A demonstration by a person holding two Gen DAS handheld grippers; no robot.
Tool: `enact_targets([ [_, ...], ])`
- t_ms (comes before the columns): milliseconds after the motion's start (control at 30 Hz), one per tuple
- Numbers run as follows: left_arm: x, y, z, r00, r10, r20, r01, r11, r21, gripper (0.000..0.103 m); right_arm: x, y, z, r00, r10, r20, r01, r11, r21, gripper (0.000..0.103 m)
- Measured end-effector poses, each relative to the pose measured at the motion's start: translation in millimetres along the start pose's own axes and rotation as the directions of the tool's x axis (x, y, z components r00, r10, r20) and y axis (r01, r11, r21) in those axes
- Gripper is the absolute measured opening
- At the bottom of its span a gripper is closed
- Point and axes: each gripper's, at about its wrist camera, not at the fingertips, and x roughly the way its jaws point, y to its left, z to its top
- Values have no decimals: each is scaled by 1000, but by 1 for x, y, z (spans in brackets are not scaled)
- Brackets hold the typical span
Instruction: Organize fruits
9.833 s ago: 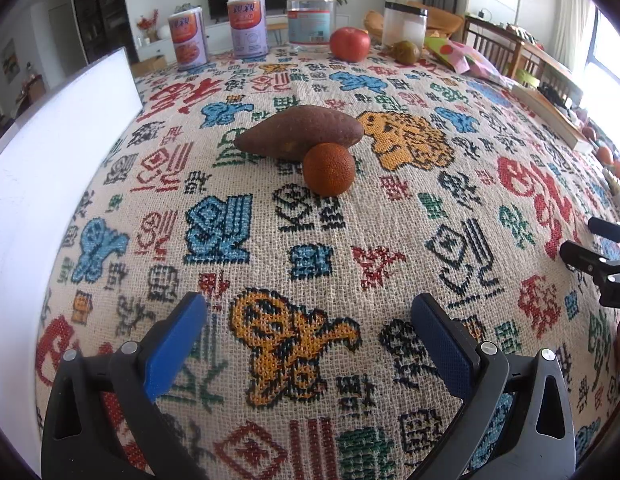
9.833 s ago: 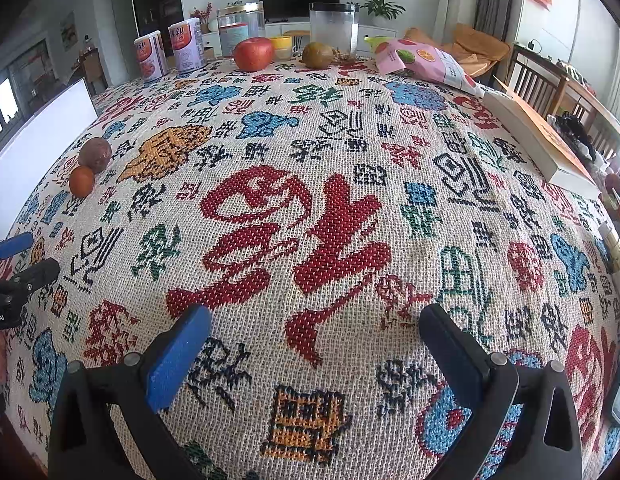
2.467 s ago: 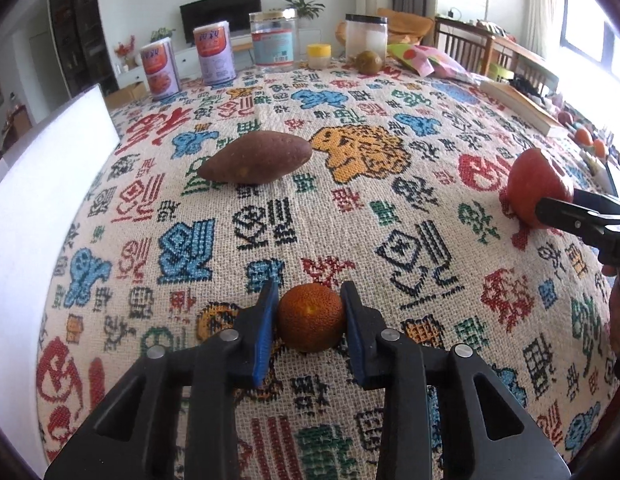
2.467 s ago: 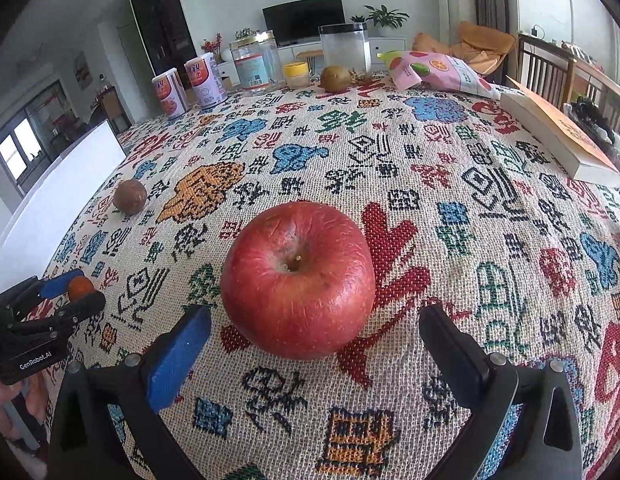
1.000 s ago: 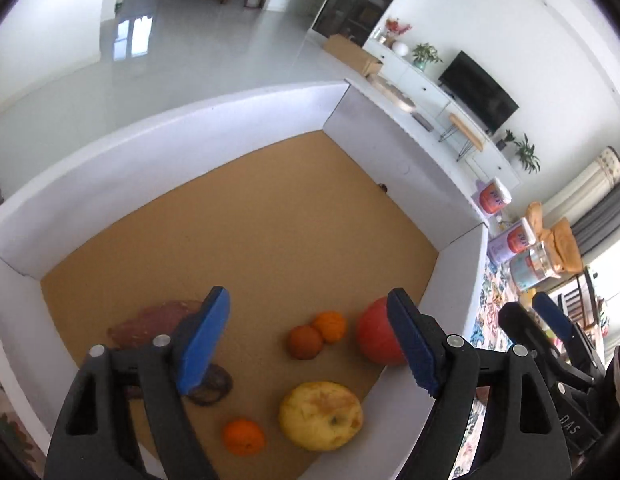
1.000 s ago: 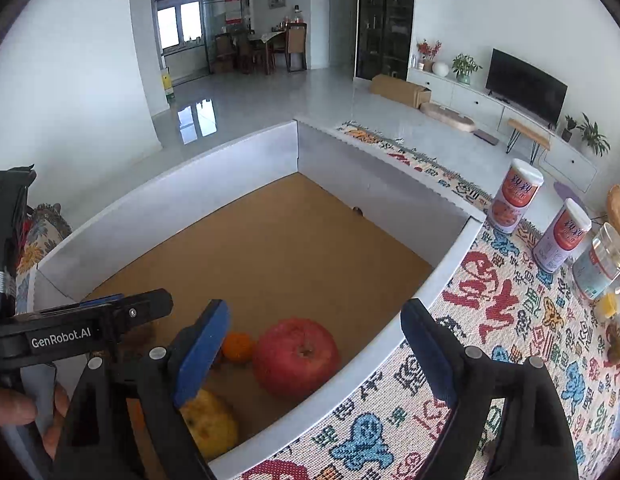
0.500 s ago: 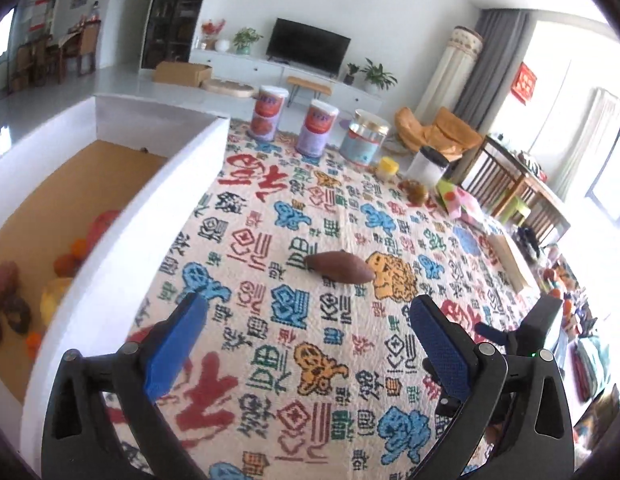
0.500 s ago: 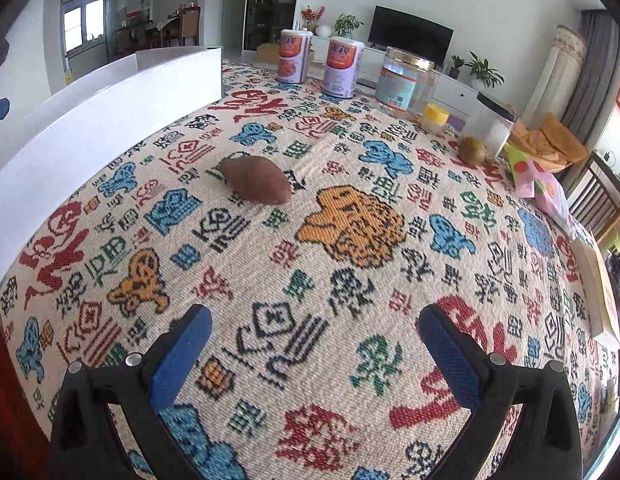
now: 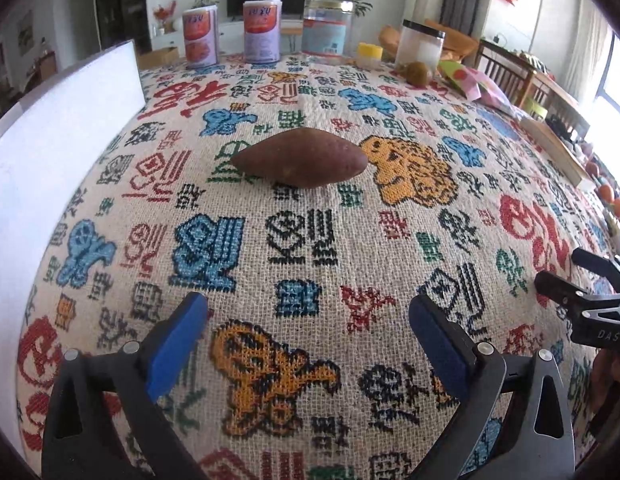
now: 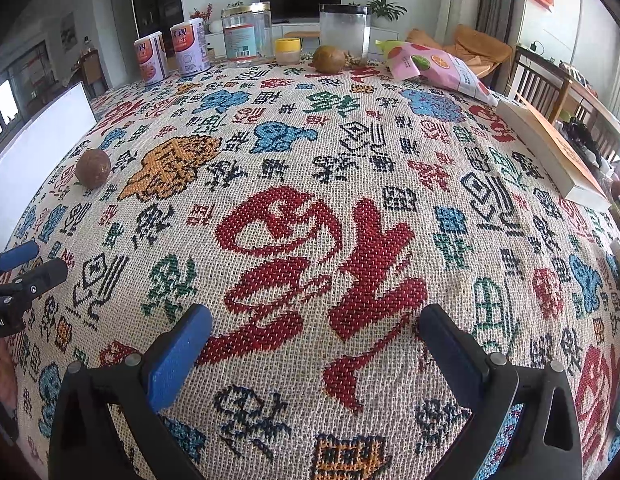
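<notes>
left wrist: low, faces sweet potato (image 9: pixel 300 162) | right wrist: faces tablecloth (image 10: pixel 350 184) | shared: both

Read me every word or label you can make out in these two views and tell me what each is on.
"DAS": black right gripper, on its body.
"oot.AI", cut off at the frame edge: black left gripper, on its body.
Two orange-and-purple cans: large characters, too blurred to read.
Clear jar's blue label: barcode, text too small.
Pink snack bag: print unreadable.
Woven tablecloth: stylised characters, not reliably readable.

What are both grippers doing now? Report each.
Left gripper: open, holding nothing, above the cloth.
Right gripper: open, holding nothing, above the cloth.
</notes>
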Motion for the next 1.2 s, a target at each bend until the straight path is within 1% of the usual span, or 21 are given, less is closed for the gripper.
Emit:
enact_targets([
  [167, 6, -8, 0, 999, 40, -18, -39, 998, 42, 102, 0, 2, -1, 1000, -7, -1, 7, 1000, -3, 103],
  [1200, 5, -7, 0, 999, 30, -18, -30, 999, 39, 102, 0, 1, -1, 1000, -6, -1, 6, 1000, -2, 103],
])
